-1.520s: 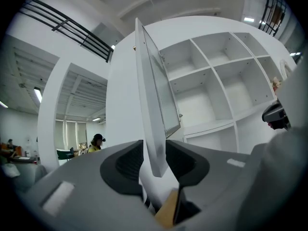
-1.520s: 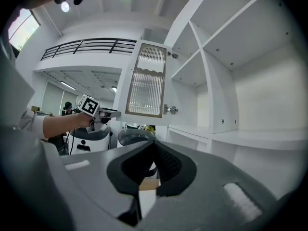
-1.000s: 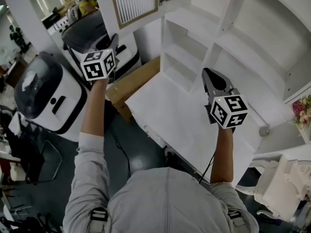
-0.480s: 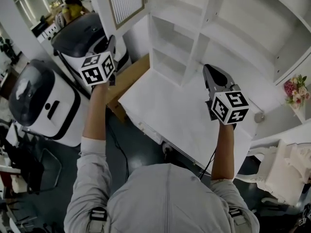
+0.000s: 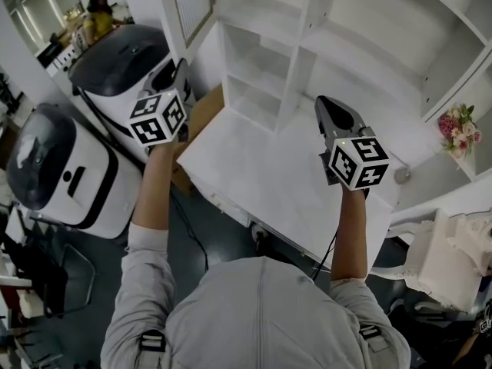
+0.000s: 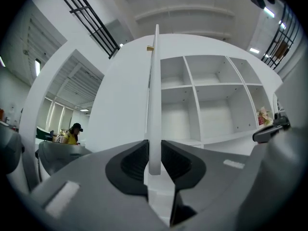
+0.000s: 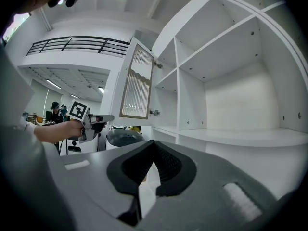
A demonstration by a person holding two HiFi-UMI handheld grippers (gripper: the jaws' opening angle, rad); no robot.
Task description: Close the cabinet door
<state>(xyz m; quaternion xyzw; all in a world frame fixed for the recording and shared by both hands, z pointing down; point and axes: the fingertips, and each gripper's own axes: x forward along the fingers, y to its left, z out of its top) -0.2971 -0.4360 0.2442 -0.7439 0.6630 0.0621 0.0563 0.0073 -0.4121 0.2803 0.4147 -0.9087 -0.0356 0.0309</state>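
One cabinet door (image 6: 155, 90) stands open and upright, long axis vertical, seen edge-on. Its free edge points out from the left side of the cabinet (image 6: 211, 100). Left tongs (image 6: 154, 153) have just been closing and pinch the door's lower edge btwn their pads. Right tongs (image 7: 153, 148) are closed w/ nothing in them, over the white counter (image 5: 269, 175). Left of the counter: 2 white-and-black machines (image 5: 54, 167) and 1 cardboard box (image 5: 201, 118). Flowers (image 5: 455, 125) at right. 1 person in yellow (image 5: 96, 14) in bkgd.

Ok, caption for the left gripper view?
Left gripper, jaws just closed on the edge of the open cabinet door, empty white shelves beyond.
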